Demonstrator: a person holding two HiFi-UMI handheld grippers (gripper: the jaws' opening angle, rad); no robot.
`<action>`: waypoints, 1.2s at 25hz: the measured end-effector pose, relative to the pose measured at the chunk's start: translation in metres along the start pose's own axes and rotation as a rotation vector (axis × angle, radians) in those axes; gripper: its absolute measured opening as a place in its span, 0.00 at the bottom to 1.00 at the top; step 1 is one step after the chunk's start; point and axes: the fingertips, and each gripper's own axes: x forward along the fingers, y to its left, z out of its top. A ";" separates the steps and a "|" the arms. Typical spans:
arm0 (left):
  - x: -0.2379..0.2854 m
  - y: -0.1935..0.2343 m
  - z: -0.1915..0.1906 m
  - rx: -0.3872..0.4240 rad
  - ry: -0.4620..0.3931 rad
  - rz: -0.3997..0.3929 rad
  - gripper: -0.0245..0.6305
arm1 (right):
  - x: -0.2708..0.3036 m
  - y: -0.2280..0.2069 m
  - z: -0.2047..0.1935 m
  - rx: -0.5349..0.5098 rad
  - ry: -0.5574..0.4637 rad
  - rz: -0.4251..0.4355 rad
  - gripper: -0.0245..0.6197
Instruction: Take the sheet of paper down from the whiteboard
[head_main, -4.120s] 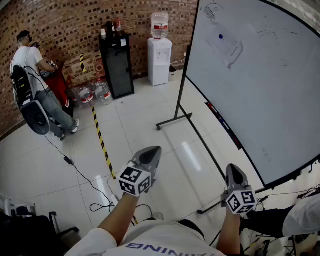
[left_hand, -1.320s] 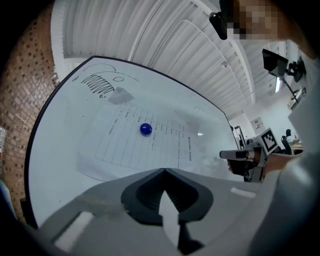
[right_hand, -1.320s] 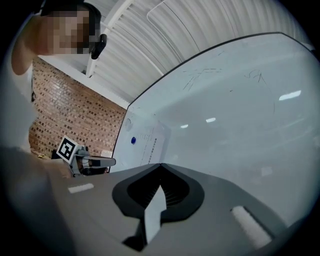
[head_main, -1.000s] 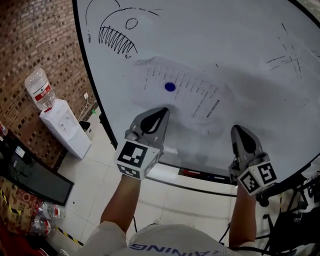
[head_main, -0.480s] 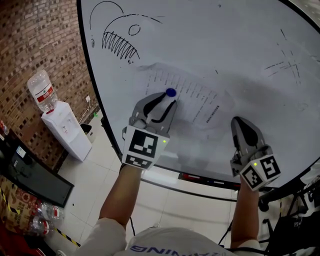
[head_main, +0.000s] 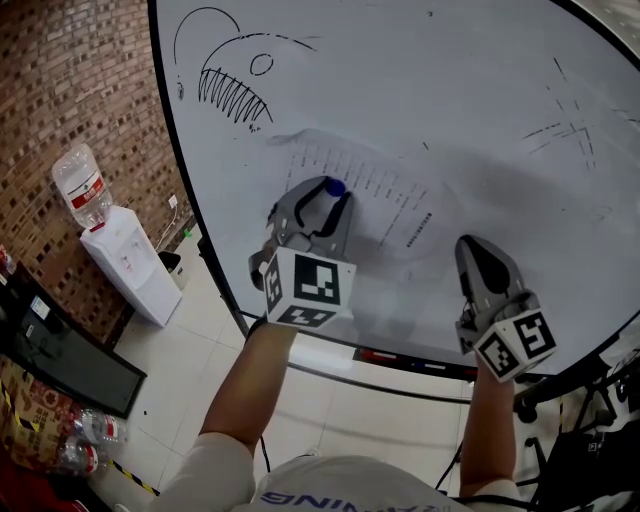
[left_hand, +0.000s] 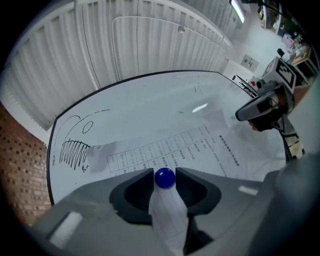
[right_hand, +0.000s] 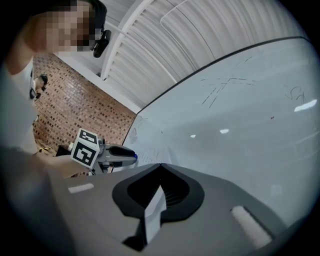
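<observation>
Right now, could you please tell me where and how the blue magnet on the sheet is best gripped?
Pinch the blue magnet by its round rim, coming straight at the whiteboard. It is a small knob standing proud of the flat sheet. The left gripper is lined up that way, its jaws opening on either side of the magnet.

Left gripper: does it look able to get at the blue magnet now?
Likely yes. The magnet sits between the left gripper's fingers, which are opening, with nothing in the way. The right gripper pinches the sheet's edge, well aside.

Brick wall (head_main: 60, 90), white tiled floor (head_main: 190, 375), water dispenser (head_main: 128, 262).
</observation>
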 end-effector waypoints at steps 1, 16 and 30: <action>0.001 0.001 0.000 -0.001 0.000 0.002 0.26 | 0.000 0.000 0.000 -0.001 0.000 0.000 0.05; 0.001 0.001 0.001 -0.057 -0.021 -0.031 0.24 | 0.017 -0.016 -0.010 -0.241 0.117 -0.140 0.25; 0.002 0.000 0.001 -0.082 -0.033 -0.048 0.24 | 0.042 -0.013 0.004 -0.332 0.138 -0.174 0.08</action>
